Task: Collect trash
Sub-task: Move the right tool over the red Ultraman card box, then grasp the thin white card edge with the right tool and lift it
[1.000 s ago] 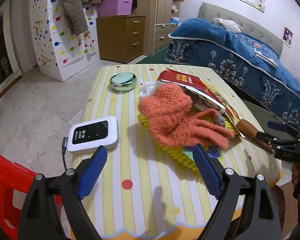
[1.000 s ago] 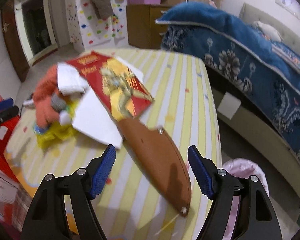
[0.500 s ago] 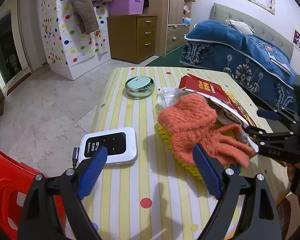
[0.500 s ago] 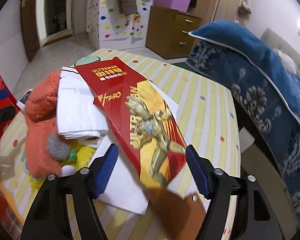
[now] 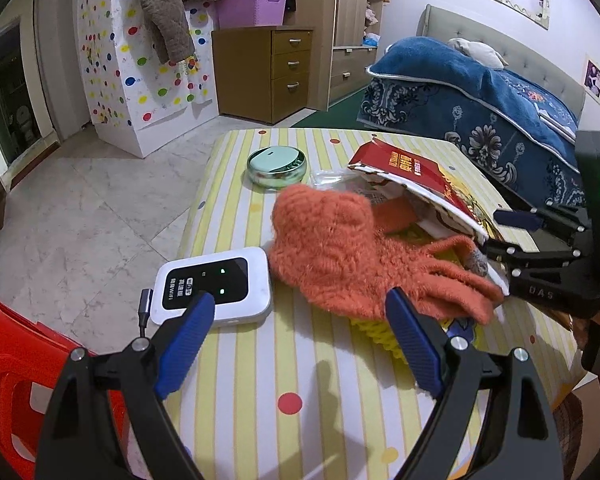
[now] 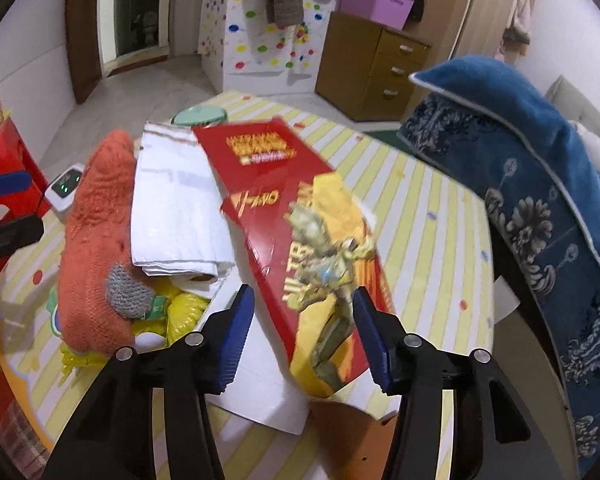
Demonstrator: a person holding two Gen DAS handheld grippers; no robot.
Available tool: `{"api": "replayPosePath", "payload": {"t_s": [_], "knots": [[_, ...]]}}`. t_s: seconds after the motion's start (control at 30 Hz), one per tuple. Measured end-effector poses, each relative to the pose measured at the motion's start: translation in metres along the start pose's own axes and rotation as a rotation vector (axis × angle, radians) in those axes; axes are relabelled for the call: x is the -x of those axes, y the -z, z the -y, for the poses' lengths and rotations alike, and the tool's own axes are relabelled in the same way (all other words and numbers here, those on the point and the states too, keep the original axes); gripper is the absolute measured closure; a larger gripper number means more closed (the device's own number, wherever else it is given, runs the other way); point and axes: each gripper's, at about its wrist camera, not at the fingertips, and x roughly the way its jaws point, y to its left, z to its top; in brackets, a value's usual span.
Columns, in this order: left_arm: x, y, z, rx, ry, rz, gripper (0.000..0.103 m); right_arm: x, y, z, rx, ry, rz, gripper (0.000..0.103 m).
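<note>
A pile of litter lies on the striped table (image 5: 300,360): a flattened red and yellow carton (image 6: 300,208), folded white paper (image 6: 176,204), yellow foam netting (image 6: 184,312) and an orange knitted glove (image 5: 332,248). My right gripper (image 6: 303,296) hovers over the near end of the carton. Its jaws are closing with the carton between them, and I see no pad pressing on it. The same gripper (image 5: 500,236) shows at the pile's right side in the left wrist view. My left gripper (image 5: 300,300) stands open before the glove, holding nothing.
A white pocket router (image 5: 216,286) with a cable lies near the left fingertip. A round green tin (image 5: 276,162) and a clear wrapper (image 5: 328,176) sit further back. A brown sheath (image 6: 340,440) pokes out under the carton. Red stool (image 5: 12,360) on the left, blue bed (image 6: 540,160) on the right.
My right gripper moved from over the brown sheath to the red carton's near end, and its jaws narrowed. In the left wrist view it came closer to the pile. The left gripper stayed open.
</note>
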Motion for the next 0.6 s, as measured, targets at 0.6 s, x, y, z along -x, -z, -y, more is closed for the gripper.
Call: {"api": "replayPosePath", "payload": {"t_s": [0.6], "knots": [[-0.017,-0.011,-0.009,0.025,0.022,-0.007,0.018,-0.014,-0.019,-0.018,-0.005,0.056,0.063,0.047]]}}
